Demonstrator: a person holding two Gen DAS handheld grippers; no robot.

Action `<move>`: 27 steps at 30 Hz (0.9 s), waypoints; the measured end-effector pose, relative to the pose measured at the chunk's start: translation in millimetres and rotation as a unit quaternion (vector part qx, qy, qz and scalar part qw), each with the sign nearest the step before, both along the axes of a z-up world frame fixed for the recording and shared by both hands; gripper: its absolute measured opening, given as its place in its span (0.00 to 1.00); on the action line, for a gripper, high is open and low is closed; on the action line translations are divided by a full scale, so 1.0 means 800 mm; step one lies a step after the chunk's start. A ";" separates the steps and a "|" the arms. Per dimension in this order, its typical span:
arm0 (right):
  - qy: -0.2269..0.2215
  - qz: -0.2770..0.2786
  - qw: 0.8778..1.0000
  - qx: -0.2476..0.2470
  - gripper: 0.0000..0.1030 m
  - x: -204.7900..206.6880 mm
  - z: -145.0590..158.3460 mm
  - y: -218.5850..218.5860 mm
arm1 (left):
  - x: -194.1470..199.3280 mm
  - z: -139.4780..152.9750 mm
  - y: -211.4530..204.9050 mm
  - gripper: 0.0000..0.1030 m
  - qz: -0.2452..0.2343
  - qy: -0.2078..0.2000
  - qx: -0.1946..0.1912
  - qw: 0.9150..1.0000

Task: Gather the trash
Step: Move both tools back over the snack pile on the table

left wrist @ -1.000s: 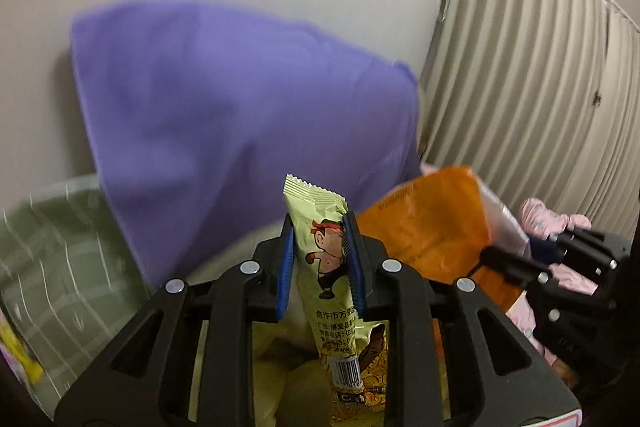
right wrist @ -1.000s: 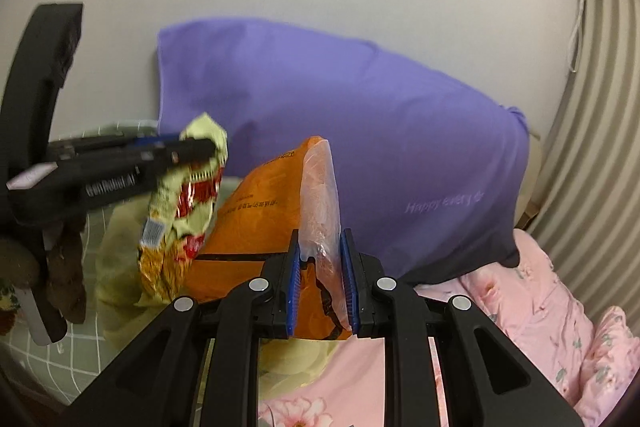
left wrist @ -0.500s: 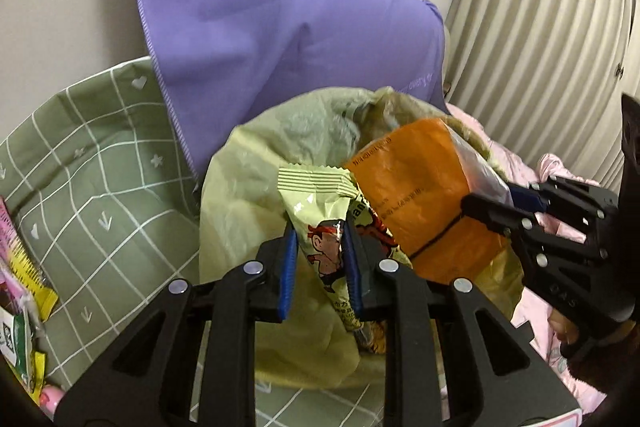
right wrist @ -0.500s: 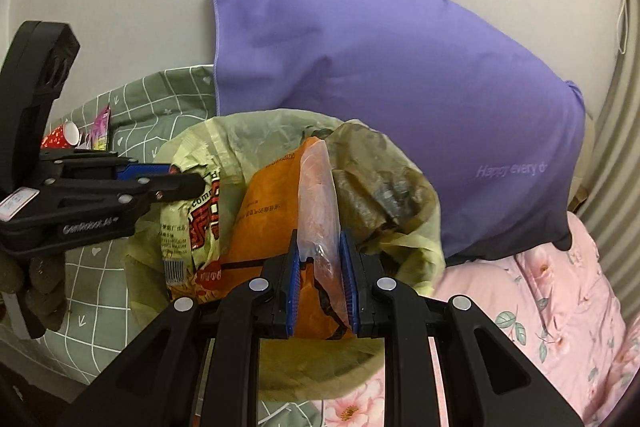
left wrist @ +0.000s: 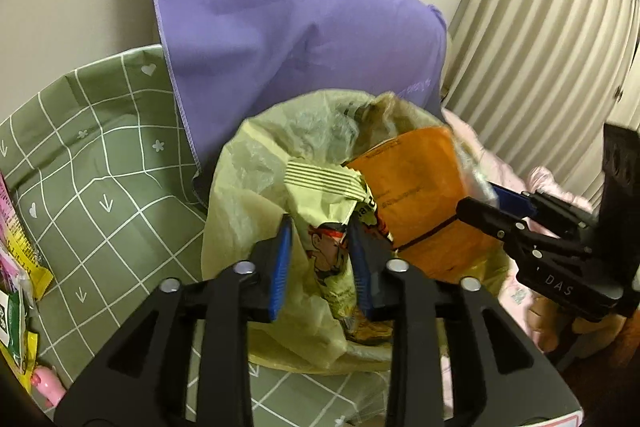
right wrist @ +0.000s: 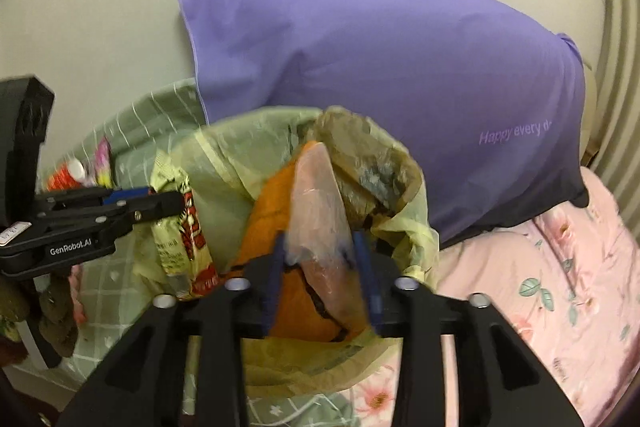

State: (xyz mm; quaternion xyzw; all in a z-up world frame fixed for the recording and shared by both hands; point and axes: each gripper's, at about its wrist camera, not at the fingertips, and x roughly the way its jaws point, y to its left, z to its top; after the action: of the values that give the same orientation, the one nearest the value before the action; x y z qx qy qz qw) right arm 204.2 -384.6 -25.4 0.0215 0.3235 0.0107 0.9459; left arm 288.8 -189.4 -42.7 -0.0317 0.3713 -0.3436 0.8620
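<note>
Green snack wrapper stands upright over the yellow trash bag, left gripper just opening around it; beside it, the orange packet dangles inside too, right gripper just spreading apart.

From my remote station: a bed dressed in a green grid-patterned sheet carries a purple pillow propped against the wall and a yellow-green trash bag standing open in front of it. A pink floral quilt covers the bed's right side. Loose snack packets lie at the sheet's left edge, beside what may be a small pink toy.
</note>
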 end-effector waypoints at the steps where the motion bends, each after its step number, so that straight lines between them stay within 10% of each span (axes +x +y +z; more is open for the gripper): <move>1: -0.006 -0.004 1.000 -0.005 0.38 -0.003 0.005 0.001 | -0.002 0.005 0.005 0.34 0.003 -0.003 -0.004 1.000; 19: -0.068 -0.004 0.998 -0.009 0.39 -0.028 0.054 0.060 | -0.072 0.023 0.159 0.42 0.128 -0.037 0.010 0.991; 27: -0.065 0.068 0.995 0.043 0.62 -0.029 0.047 0.113 | -0.107 -0.005 0.250 0.42 0.210 -0.043 0.041 0.976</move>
State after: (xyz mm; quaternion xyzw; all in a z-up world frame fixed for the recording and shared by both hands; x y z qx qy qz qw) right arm 181.1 -294.2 12.1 0.0398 0.2612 0.0907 0.9602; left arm 203.5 10.8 -46.4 -0.0589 0.3323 -0.1402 0.9308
